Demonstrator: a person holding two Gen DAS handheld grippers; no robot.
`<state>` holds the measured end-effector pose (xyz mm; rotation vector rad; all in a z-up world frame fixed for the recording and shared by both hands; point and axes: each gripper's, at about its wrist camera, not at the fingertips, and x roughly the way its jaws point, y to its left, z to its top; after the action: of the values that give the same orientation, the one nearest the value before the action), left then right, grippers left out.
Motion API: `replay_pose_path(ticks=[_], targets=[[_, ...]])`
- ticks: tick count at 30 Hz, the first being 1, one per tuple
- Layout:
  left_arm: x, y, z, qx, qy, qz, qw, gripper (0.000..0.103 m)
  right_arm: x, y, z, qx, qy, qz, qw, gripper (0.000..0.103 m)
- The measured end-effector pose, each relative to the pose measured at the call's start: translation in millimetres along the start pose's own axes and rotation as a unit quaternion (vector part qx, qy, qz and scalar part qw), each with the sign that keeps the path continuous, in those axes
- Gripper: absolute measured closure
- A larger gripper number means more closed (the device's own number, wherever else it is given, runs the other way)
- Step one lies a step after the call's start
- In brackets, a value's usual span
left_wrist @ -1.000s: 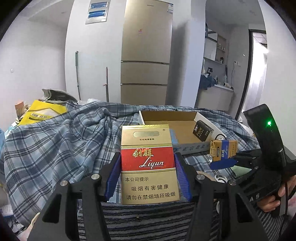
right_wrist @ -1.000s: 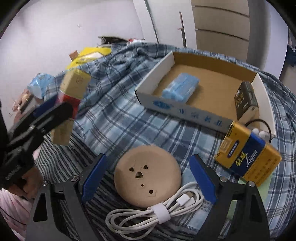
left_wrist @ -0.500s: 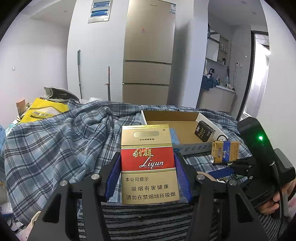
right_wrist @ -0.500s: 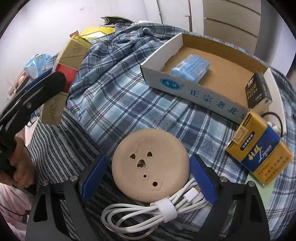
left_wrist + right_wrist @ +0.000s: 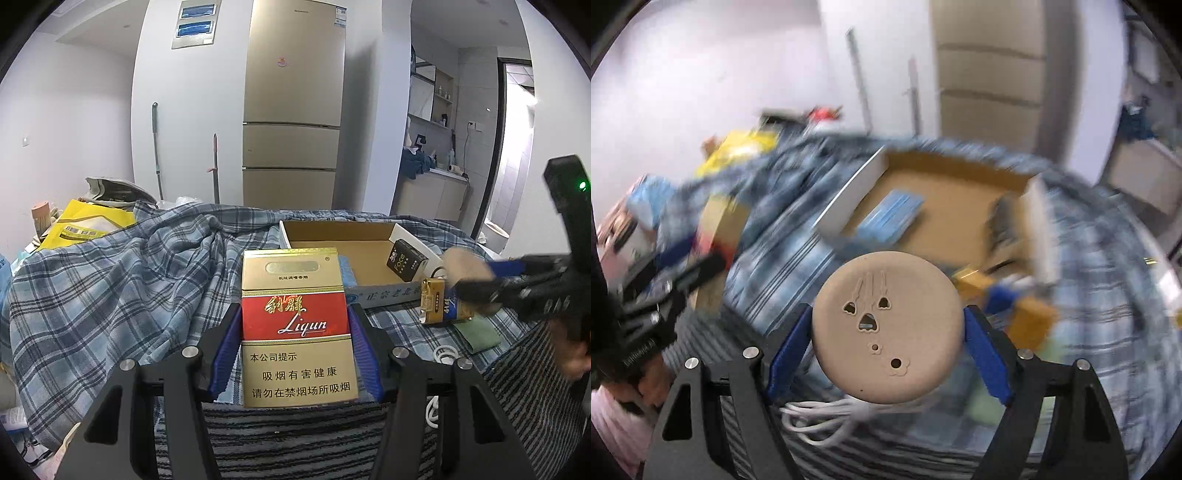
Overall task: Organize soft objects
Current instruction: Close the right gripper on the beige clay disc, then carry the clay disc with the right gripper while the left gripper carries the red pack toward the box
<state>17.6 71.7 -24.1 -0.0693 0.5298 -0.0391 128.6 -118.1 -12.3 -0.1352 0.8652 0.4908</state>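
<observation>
My left gripper (image 5: 295, 339) is shut on a red and gold Liqun cigarette pack (image 5: 297, 325), held upright above the plaid cloth. My right gripper (image 5: 886, 332) is shut on a round tan disc (image 5: 886, 326) with small cut-out holes, lifted off the cloth; it shows in the left wrist view (image 5: 467, 269) at the right. An open cardboard box (image 5: 340, 243) lies behind, holding a blue packet (image 5: 890, 216) and a black pack (image 5: 404, 260). The right wrist view is motion-blurred.
A blue and gold cigarette pack (image 5: 439, 304) and a green pad (image 5: 478, 332) lie by the box. A coiled white cable (image 5: 827, 417) lies under the disc. A yellow bag (image 5: 85, 227) sits at the far left. A fridge (image 5: 293, 110) stands behind.
My right gripper has closed on the tan disc and lifted it off the cloth, away from the white cable. My left gripper still holds the red pack, barely moved.
</observation>
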Motion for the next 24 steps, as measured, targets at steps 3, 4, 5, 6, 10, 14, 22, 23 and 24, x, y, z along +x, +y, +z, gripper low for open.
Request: replay_pose_path(ticks=[3, 4, 5, 6, 10, 14, 22, 23, 24], targets=[[-1.0, -0.6, 0.3, 0.004, -0.001, 0.001, 1.0, 0.044, -9.3, -16.1, -1.6, 0.005, 0.016, -0.048, 0.999, 0.022], [-1.1, -1.5, 0.9, 0.005, -0.001, 0.002, 1.0, 0.044, -9.6, -20.4, -5.3, 0.009, 0.027, -0.058, 0.998, 0.022], [-1.1, -2.0, 1.1, 0.007, -0.002, 0.002, 1.0, 0.044, -9.1, -22.4, -9.9, 0.01, 0.038, -0.063, 0.997, 0.022], [-1.2, -2.9, 1.1, 0.009, -0.002, 0.003, 1.0, 0.044, -7.8, -24.8, -16.1, 0.011, 0.051, -0.07, 0.996, 0.022], [-2.2, -6.1, 1.4, 0.014, -0.005, 0.009, 0.9999, 0.044, 7.5, -28.7, -41.9, -0.013, 0.094, -0.088, 0.992, 0.022], [-3.0, -6.7, 1.2, 0.017, -0.009, 0.011, 0.9998, 0.044, 18.3, -39.5, -59.2, 0.016, 0.118, -0.076, 0.99, 0.022], [-1.7, -7.5, 0.8, 0.017, -0.005, 0.012, 0.9998, 0.044, 28.1, -41.9, -70.2, 0.014, 0.123, -0.084, 0.989, 0.02], [-0.8, -6.4, 0.7, 0.018, -0.005, 0.012, 0.9998, 0.044, 27.8, -41.6, -72.2, 0.013, 0.122, -0.087, 0.989, 0.02], [-1.2, -7.5, 0.5, 0.02, -0.005, 0.013, 0.9997, 0.044, 27.0, -41.6, -74.2, 0.012, 0.118, -0.089, 0.989, 0.02]])
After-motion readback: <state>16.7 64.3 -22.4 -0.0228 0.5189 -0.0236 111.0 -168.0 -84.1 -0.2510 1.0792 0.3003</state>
